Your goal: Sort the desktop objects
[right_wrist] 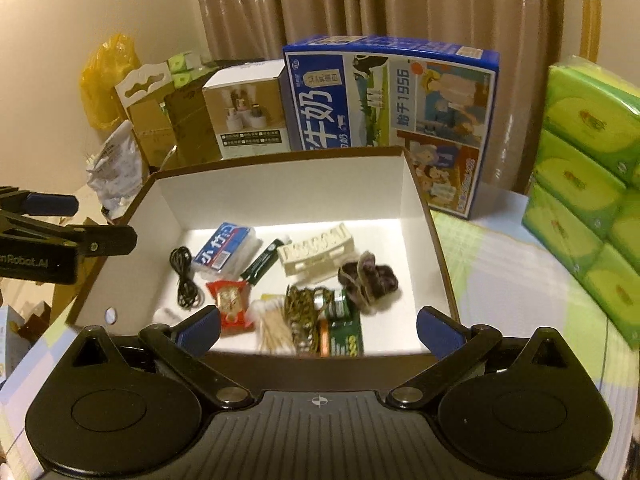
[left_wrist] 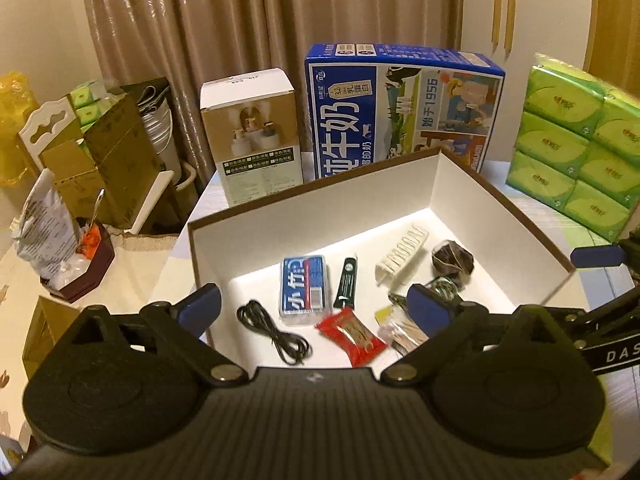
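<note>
A brown-rimmed box with white walls (left_wrist: 312,196) (right_wrist: 280,192) stands open on the table. On its floor lie a blue tissue pack (left_wrist: 305,290) (right_wrist: 224,250), a black cable (left_wrist: 276,334) (right_wrist: 185,276), a dark green tube (left_wrist: 347,284), a red snack packet (left_wrist: 352,336) (right_wrist: 228,300), a white ribbed clip (left_wrist: 402,258) (right_wrist: 318,252), a dark scrunchie (right_wrist: 368,278), cotton swabs (right_wrist: 272,324) and a green battery pack (right_wrist: 342,334). My left gripper (left_wrist: 314,306) hangs open above the box's near side, holding nothing. Beside it my right gripper (right_wrist: 320,326) is open and empty too.
Behind the box stand a blue milk carton case (left_wrist: 400,108) and a small white product box (left_wrist: 252,136). Green tissue packs (left_wrist: 580,148) are stacked at the right. Cardboard boxes (left_wrist: 108,152) and a maroon box with a crumpled bag (left_wrist: 76,276) crowd the left.
</note>
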A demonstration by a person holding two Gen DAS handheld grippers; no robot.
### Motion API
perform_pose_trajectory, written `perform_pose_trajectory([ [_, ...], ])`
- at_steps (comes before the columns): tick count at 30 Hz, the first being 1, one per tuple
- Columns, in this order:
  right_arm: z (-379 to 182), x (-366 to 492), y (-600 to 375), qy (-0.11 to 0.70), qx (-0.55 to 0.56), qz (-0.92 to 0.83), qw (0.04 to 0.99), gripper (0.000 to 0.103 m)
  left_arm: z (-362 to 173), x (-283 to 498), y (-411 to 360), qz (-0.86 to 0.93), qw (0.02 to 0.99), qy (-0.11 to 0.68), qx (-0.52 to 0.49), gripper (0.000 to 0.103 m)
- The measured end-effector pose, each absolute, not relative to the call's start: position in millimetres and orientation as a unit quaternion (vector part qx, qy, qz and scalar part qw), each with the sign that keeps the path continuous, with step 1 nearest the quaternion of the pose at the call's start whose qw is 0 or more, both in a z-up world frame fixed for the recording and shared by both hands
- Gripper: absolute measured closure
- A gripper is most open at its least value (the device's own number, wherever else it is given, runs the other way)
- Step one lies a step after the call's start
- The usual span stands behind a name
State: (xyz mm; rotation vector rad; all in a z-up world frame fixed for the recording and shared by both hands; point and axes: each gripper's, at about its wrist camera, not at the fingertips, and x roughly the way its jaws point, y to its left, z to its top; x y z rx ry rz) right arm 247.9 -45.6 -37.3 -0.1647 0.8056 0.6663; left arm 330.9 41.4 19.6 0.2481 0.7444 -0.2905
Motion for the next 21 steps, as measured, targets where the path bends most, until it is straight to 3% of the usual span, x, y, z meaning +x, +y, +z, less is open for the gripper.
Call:
perform_pose_trajectory([
  [21,-10.6,147.1,-94.2,0.374,-0.063,0.311,0.871,0.002,51.4,201.4,48.1,-0.102,0.926,0.356,0.079,0.001],
])
